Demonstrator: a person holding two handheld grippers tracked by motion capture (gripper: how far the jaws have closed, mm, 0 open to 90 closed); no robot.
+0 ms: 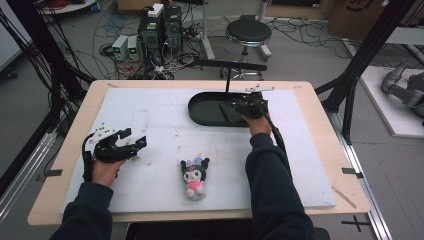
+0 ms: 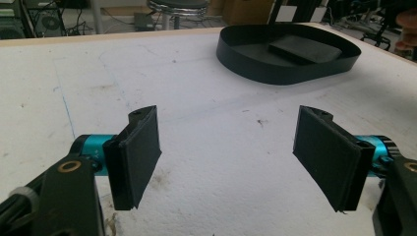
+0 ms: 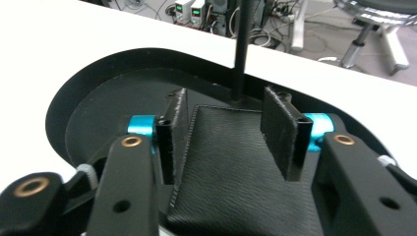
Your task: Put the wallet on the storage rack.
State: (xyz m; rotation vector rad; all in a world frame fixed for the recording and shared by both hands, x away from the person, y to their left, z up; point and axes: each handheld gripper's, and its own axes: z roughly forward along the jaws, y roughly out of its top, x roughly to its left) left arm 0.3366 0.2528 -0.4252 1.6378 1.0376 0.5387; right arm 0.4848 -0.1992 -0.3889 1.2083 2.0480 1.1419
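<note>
The right tool [image 1: 239, 106] sits over the black tray [image 1: 200, 112] at the far side of the bench [image 1: 65, 150], above a flat black wallet [image 3: 231, 167] that lies inside the tray. In the right gripper view its two black jaws stand partly apart on either side of the wallet's upper end; the wallet lies flat on the tray floor between them, and the pads do not appear to press on it. A thin black post [image 3: 242, 49] rises from the tray's far edge just behind the wallet.

The left tool [image 1: 131, 138] rests low over the white board [image 1: 150, 110] at the near left, well apart from the tray. Its jaws are spread wide with nothing between them, and in the left gripper view the tray and wallet lie farther off, ahead and to the right.

A small plush doll [image 1: 195, 175] with a black hood and pink body lies on the board near the front edge, between the two forearms, touched by neither tool.
</note>
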